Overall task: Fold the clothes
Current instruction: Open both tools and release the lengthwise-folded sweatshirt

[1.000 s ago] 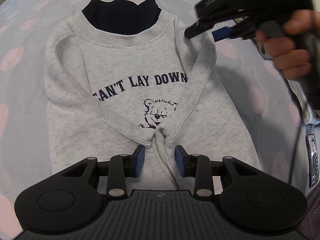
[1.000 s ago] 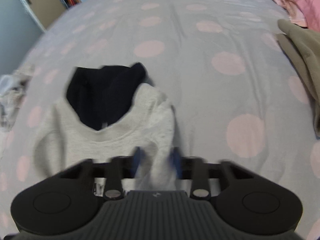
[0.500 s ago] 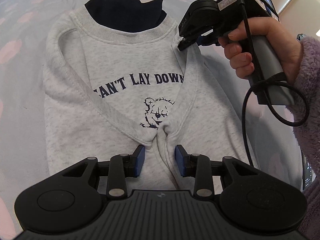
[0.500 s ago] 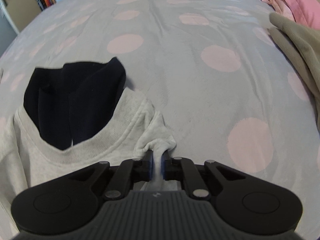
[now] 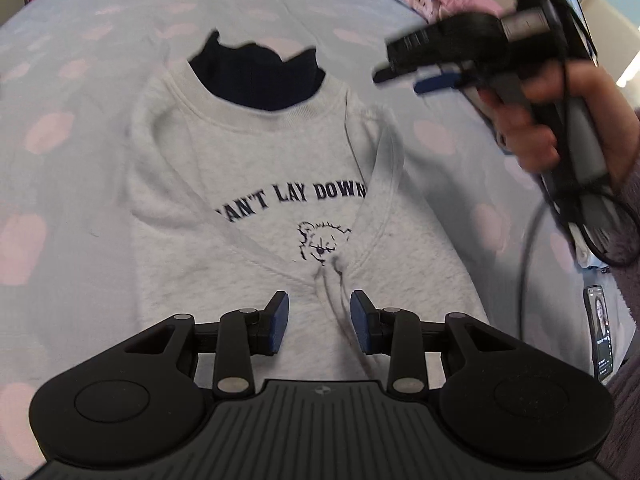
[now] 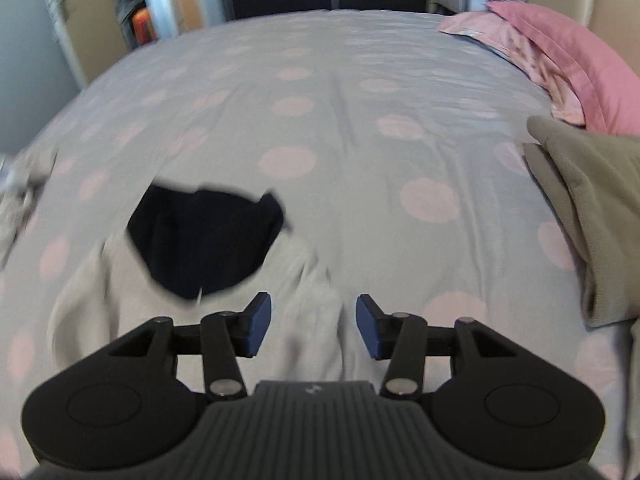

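Observation:
A light grey sweatshirt [image 5: 280, 168] printed "CAN'T LAY DOWN" with a bear lies face up on the bed, a navy collar [image 5: 256, 76] showing at its neck. Both sleeves are folded in and meet over the lower front. My left gripper [image 5: 318, 320] hovers open above that meeting point, its pads clear of the cloth. A hand holds my right gripper [image 5: 400, 82] above the bed beside the sweatshirt's right shoulder. In the right wrist view the right gripper [image 6: 314, 320] has its jaws opening, with the blurred shoulder cloth [image 6: 312, 296] lying loose below them.
The bed sheet [image 6: 360, 120] is grey with pink dots. Pink pillows [image 6: 560, 52] lie at the far right, an olive-grey garment [image 6: 592, 208] at the right edge, crumpled clothes [image 6: 24, 184] at the left. A phone [image 5: 598, 332] lies by the sleeve on the right.
The right gripper, shut on the shoulder fold half a second ago, has opened, let it go and lifted away. The left gripper has risen and pulled back a little.

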